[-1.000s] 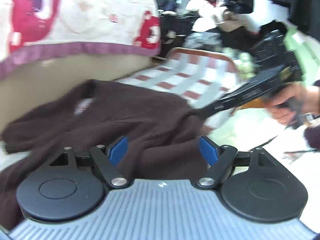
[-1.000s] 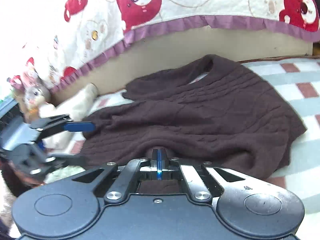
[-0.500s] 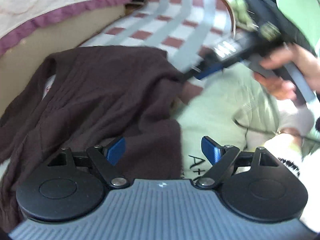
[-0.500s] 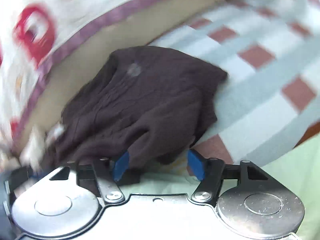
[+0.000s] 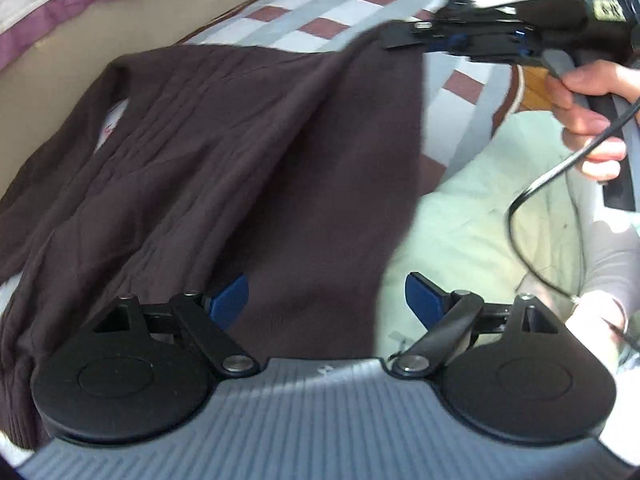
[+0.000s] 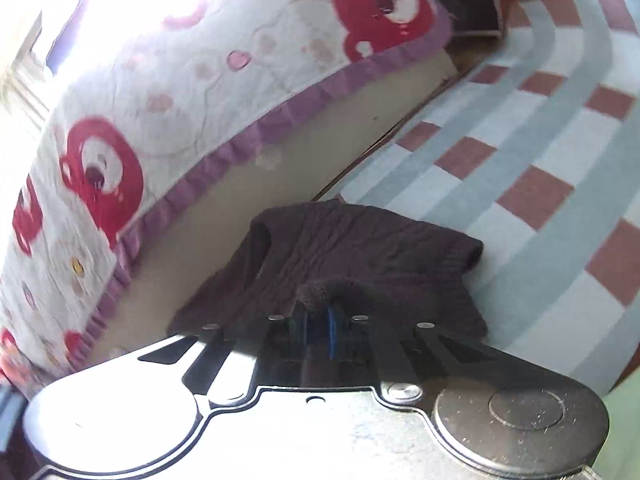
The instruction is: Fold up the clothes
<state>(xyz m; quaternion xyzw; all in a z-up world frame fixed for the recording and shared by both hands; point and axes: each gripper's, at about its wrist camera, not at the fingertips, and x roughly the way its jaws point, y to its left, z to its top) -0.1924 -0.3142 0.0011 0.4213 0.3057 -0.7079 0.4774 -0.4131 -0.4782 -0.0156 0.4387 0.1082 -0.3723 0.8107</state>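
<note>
A dark brown knitted sweater (image 5: pixel 224 168) lies spread over a checked mat (image 6: pixel 532 168) of pale blue, white and brick-red squares, its neckline toward the far left and its body running toward the near side. The left tool (image 5: pixel 326 294) hangs just above the near part of the sweater with its two blue-padded fingers (image 5: pixel 230 296) spread wide apart — nothing is between them, only knit and a strip of pale green fabric (image 5: pixel 472 216) showing below. At the far right, the right tool (image 5: pixel 404 38) has its fingers drawn together on the sweater's right edge, lifting that edge so the cloth hangs from it in a taut sheet; a hand (image 5: pixel 588 116) grips its handle, with a black cable (image 5: pixel 532 196) looping down beside it. From the right wrist view, a bunched fold of the brown knit sits pinched between the blue pads of the right tool (image 6: pixel 318 322), the rest of the garment humped just beyond. Along the left stands a bed — its beige side panel (image 6: pixel 288 184) topped by a white quilt (image 6: pixel 168 92) with red bear prints and a purple frilled edge.
</note>
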